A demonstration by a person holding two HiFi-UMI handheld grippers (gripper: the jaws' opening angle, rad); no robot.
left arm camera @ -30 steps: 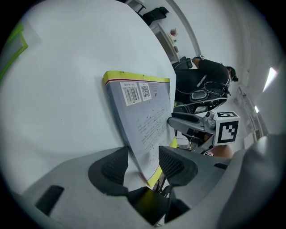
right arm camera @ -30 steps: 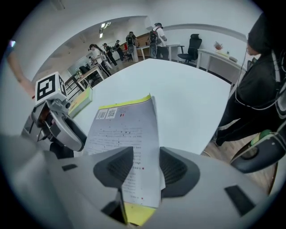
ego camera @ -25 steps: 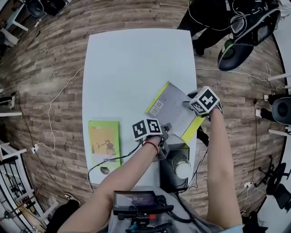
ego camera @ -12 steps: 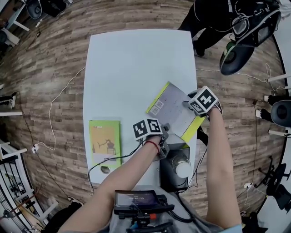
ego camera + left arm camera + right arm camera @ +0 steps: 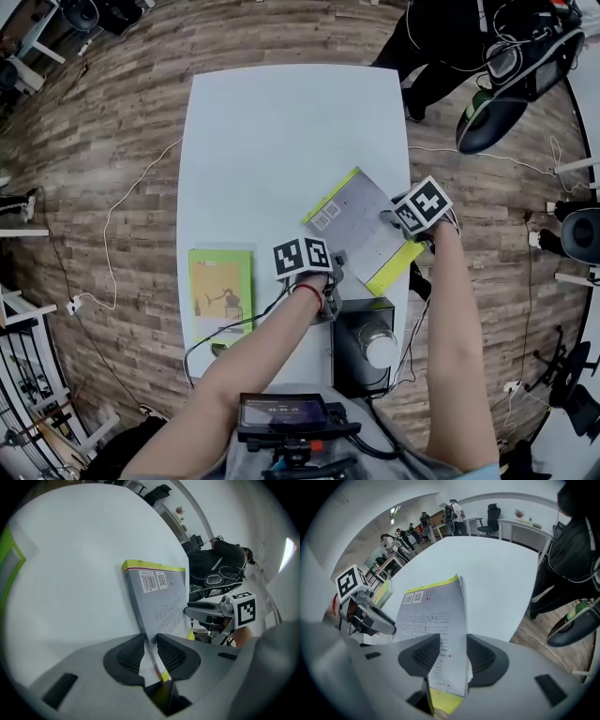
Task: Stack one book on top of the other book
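A grey book (image 5: 361,228) with a yellow-green spine lies slantwise at the right side of a white tabletop (image 5: 281,131), its back cover and barcodes facing up. Both tools have hold of it. The left tool (image 5: 150,641) has just been closing, and its ridged pads now pinch the book's near-left edge. The right tool (image 5: 453,641) clamps the opposite, right-hand edge, with its jaws standing wider apart. Holding the book on two opposite edges probably serves to keep it flat and steady as it is lifted. Its right side looks slightly raised, though whether it has fully left the surface cannot be told.

The green book (image 5: 220,289), likely the base of the stack, lies flat and well apart at the tabletop's near-left corner, untouched. A dark box (image 5: 364,342) with a pale round top sits at the near edge, just beside the left tool. The rest of the tabletop is bare.

Around it is a wooden floor (image 5: 112,112) trailed with cables (image 5: 122,225). A person (image 5: 441,47) in dark clothes stands beyond the far-right corner.
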